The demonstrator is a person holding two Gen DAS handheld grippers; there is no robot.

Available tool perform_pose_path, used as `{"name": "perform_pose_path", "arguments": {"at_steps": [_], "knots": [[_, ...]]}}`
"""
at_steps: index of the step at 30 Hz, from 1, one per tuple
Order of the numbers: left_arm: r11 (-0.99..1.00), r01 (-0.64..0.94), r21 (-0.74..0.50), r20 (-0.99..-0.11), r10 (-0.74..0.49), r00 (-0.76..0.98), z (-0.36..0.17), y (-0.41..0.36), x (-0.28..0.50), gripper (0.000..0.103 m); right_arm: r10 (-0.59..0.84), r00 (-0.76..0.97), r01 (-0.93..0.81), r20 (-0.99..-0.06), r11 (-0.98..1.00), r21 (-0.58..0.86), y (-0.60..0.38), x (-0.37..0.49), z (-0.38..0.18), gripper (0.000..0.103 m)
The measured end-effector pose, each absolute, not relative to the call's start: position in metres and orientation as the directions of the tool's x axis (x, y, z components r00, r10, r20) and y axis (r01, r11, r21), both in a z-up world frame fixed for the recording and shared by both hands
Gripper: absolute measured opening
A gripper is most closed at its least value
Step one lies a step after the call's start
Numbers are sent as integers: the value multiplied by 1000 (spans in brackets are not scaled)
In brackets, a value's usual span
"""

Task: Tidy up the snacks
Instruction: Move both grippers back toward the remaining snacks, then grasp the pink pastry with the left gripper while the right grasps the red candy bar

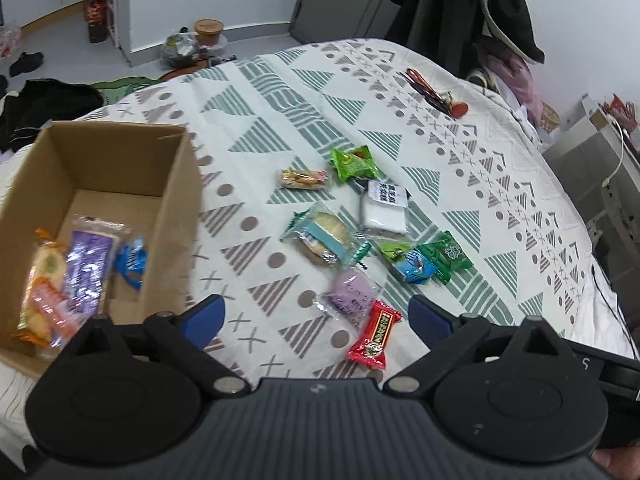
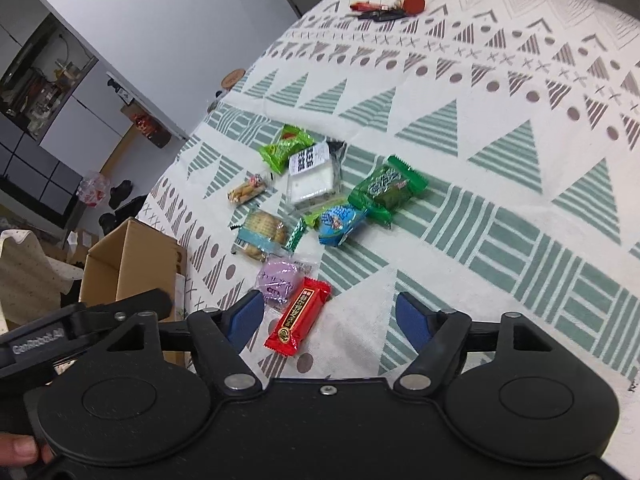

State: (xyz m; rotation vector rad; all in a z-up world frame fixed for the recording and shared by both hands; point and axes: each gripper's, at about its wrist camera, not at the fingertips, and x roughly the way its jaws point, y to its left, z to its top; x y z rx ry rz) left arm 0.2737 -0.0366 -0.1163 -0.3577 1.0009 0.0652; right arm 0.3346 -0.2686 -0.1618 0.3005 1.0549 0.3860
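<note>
- The left gripper hovers over the patterned cloth, its jaws spread wide with nothing between them; blue fingertips frame the nearest snacks
- The right gripper is likewise released and empty, low over the same cloth, with the red snack packet lying between its fingertips but not touched
- A cardboard box stands open at the left of the left wrist view; inside lie a purple wafer packet, an orange-edged biscuit packet and a small blue packet
- Loose snacks sit in a cluster on the cloth to the right of the box: the red snack packet, touching a purple round pastry just beyond it
- Farther on is a clear-wrapped cracker packet with a teal band, then a blue candy packet overlapping a dark green packet
- A white packet with a black-and-white label lies beside a bright green packet, and a small gold-toned biscuit packet sits a little to their left
- Near the far edge of the cloth, well apart from the snacks, lies a bunch of red and black items that cannot be made out clearly
- Part of a hand shows at the lower left of the right wrist view
</note>
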Motion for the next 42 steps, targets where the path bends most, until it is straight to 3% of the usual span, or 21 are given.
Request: {"name": "perform_pose_path", "arguments": {"at_steps": [9,16,17,19,34,41,42], "knots": [[945,-197,-260,-862,-135,489,-141,-40,295,59,489,359,-148,-795,871,469,-251,349,-190,50],[948,-190,-257,-872,-143,469,-152,-35,307,57,511,293,-132,-808,859,495,-234,362,-218,44],[948,-187,-258,-872,-145,468,-154,-35,309,57,511,288,-132,-810,859,494,-232,363,-222,42],[948,-184,-262,-873,-151,463,-156,-34,313,57,514,284,-140,-809,857,496,-230,365,-225,24],[949,-131,-286,-891,-213,400,-189,-62,343,56,482,293,-131,-826,876,465,-259,371,-216,23],[967,-133,-216,-915,-153,373,-199,-76,351,56,407,309,-144,-859,913,381,-273,371,-210,23],[970,-130,-206,-915,-145,376,-199,-77,351,48,395,312,-147,-864,919,367,-274,370,-208,23]]}}
